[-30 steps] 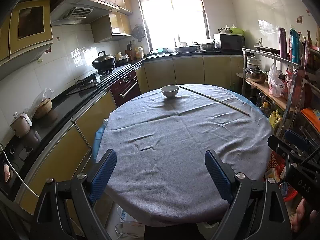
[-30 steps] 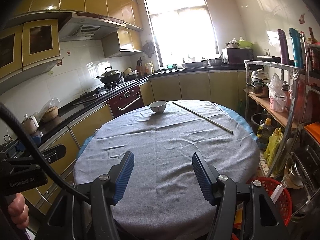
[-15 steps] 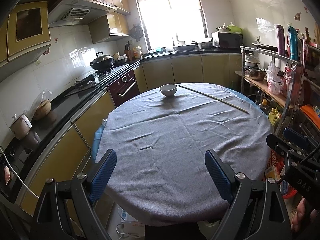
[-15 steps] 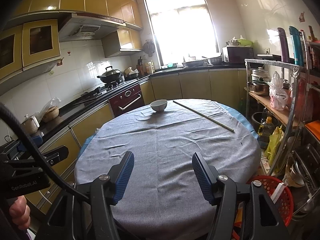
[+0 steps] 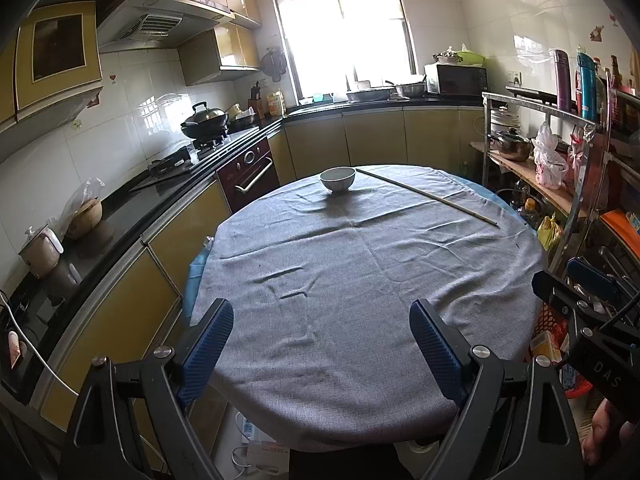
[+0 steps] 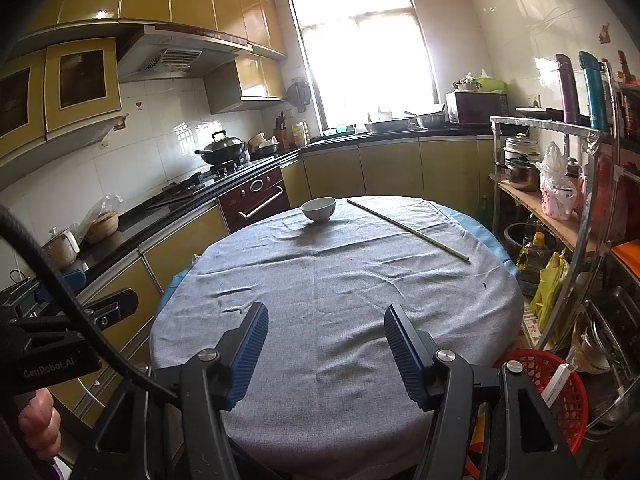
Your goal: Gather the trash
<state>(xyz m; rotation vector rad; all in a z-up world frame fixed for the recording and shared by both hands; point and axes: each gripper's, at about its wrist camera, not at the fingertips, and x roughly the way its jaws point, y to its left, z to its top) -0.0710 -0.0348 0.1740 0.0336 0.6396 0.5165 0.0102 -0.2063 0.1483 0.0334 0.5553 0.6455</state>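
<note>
A round table with a grey cloth fills the middle of both views, also in the right wrist view. A white bowl stands at its far edge. A long thin stick lies on the cloth at the far right. My left gripper is open and empty above the near edge. My right gripper is open and empty above the near edge. No loose trash shows on the cloth.
A red basket with packets sits on the floor at the right. A metal shelf rack with pots and bags stands right of the table. A counter with stove, wok and oven runs along the left.
Both views have shifted only slightly; the table sits a touch higher in the frames. Both grippers stay open and empty.
</note>
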